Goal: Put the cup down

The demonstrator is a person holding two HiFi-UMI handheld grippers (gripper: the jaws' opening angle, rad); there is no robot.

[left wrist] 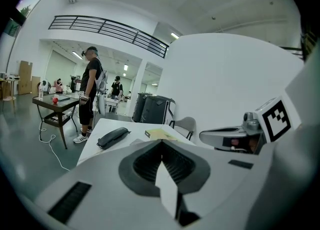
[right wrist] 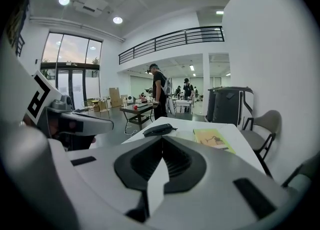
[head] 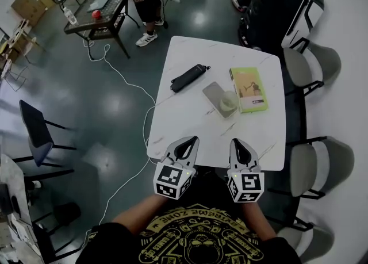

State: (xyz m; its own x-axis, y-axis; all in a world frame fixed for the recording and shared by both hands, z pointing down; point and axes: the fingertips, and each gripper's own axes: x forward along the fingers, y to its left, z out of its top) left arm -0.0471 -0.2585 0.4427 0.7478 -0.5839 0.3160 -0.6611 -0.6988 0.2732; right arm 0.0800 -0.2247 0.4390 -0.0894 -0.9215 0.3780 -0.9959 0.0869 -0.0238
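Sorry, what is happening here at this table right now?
A person holds a gripper in each hand over the near edge of the white table. The left gripper and the right gripper are both shut and empty. The cup stands on a grey pad, between a black case and a green book, apart from both grippers. It seems to be already put down.
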